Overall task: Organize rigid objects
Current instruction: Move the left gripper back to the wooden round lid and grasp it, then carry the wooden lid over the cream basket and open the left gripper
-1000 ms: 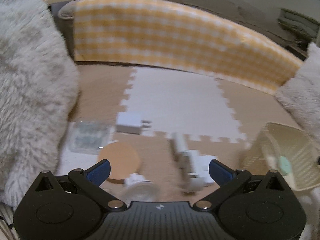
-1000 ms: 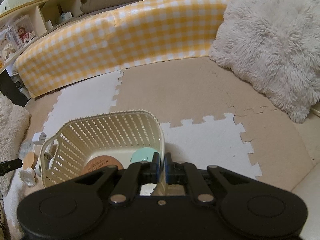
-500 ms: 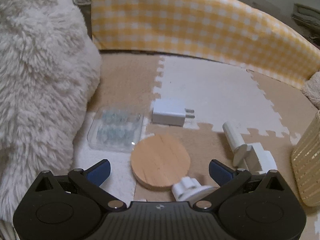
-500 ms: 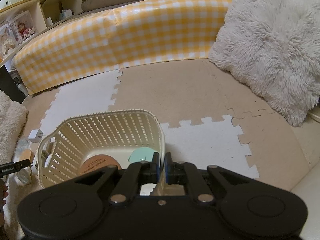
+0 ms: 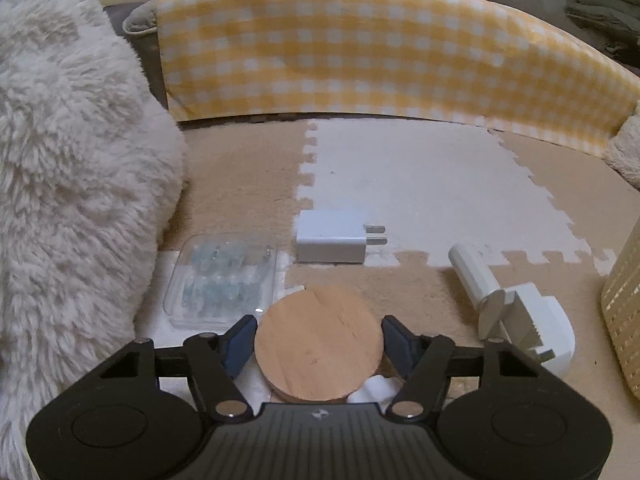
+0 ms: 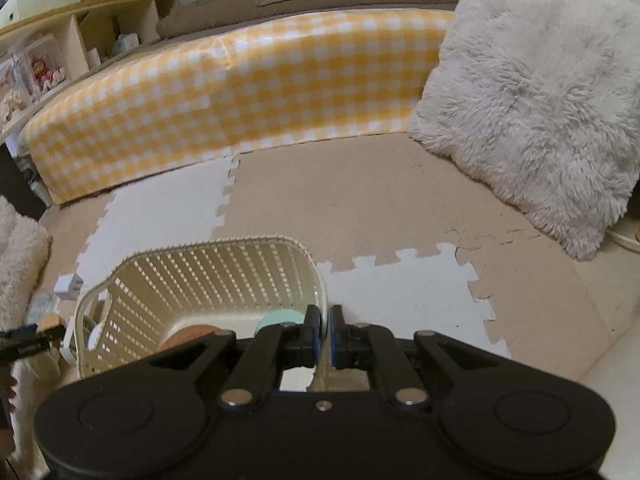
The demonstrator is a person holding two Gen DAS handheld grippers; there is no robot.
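Now your left gripper point(image 5: 319, 338) has dropped over the round wooden disc point(image 5: 318, 342) on the foam mat and its jaws have just narrowed to hug its rim — ready to lift toward the cream plastic basket point(image 6: 208, 272), whose rim your right gripper point(image 6: 325, 330) pinches.
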